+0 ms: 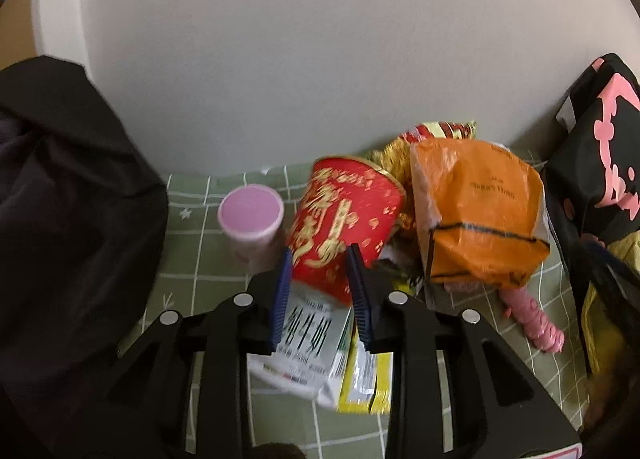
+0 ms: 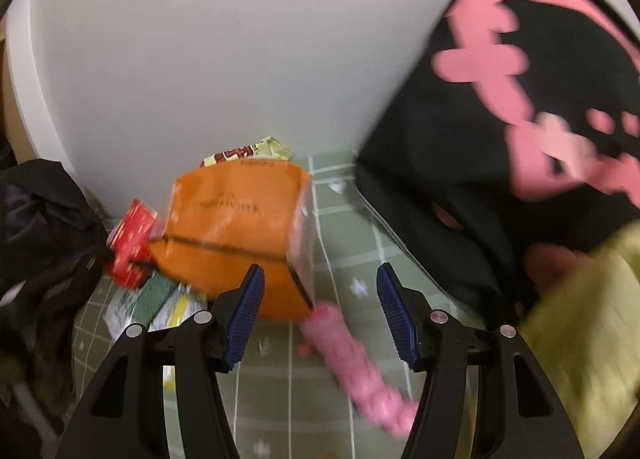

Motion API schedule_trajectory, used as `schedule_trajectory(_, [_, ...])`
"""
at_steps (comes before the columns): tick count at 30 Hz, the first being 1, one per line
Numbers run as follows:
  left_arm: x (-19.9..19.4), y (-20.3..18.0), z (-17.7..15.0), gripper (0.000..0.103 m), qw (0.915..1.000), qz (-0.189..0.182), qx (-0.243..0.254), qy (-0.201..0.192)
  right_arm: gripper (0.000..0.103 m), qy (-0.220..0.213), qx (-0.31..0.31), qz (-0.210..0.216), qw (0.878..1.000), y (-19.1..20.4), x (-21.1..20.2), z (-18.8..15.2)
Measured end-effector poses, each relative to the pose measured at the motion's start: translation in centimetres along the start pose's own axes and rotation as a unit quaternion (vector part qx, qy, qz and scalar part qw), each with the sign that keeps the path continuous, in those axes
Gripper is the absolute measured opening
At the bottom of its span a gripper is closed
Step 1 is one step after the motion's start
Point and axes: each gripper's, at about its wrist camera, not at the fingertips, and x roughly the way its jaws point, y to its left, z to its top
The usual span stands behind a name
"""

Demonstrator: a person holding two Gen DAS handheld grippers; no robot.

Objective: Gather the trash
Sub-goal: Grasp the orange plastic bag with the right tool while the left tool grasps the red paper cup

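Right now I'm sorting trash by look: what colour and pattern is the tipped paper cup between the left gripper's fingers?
Red paper cup with gold lettering, clearest in the left wrist view.

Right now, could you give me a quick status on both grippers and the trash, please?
Left gripper closing around red paper cup. Right gripper open, empty, above pink toy. Orange bag crowds cup.

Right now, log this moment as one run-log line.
left claw: closed on red cup | right claw: open, empty, over pink toy | orange bag: on cloth, untouched
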Motion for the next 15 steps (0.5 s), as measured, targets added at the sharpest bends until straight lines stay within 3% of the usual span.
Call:
schedule_trajectory(4, [-0.9,0.6,-0.8,0.027,0.9995,-0.023,-0.017,0.014,0.053,0.024,0.019,0.021,0.999,-0.2,5.1,2.4])
schedule_trajectory(5, [-0.9,0.9,-0.8,0.027,0.9991,-0.032,-0.021,0.019,0.040,0.032,0.019,0.021,0.999,-0.2,6.0,2.6])
schedule_trajectory(8, [-1.2,1.7,-0.9,0.029,0.9989,-0.039,-0.021,0.016,0.019,0.070,0.020,0.070,0.995,0.2,8.2,3.4])
schedule_trajectory(10, [-1.1,1.9,-0.8,0.030,0.9987,-0.044,-0.017,0.018,0.015,0.071,0.006,0.076,0.995,0.7,7.7,3.8])
schedule_trajectory(15, [0.5,2.3,0.4,0.034,0.9984,-0.053,-0.007,0.020,0.013,0.035,-0.034,0.045,0.998,1.5,2.7,5.2])
